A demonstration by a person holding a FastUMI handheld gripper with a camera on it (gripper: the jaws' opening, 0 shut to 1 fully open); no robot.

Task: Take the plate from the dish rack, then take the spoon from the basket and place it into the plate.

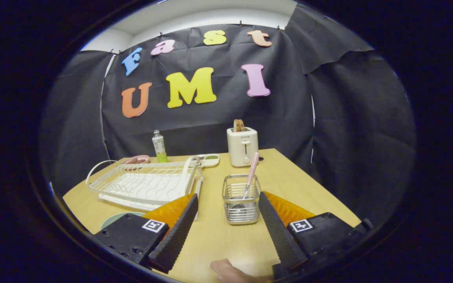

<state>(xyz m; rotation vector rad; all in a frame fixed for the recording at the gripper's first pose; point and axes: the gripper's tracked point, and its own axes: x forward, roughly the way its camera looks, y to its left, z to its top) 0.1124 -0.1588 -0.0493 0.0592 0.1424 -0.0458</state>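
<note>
My gripper (228, 200) is open above the wooden table, with nothing between its fingers. Just ahead, between the fingertips, stands a small wire basket (241, 198). A spoon (250, 173) with a pink checked handle leans upright in it, bowl down. A pale green plate (119, 218) lies flat on the table beside the left finger, partly hidden by it. The white wire dish rack (148, 182) stands beyond the left finger and holds nothing that I can see.
A cream toaster (242, 146) with bread in it stands at the table's far edge. A bottle (159, 146), a pink dish (137, 159) and a small white tray (210, 159) sit behind the rack. A person's fingertip (230, 271) shows below the fingers.
</note>
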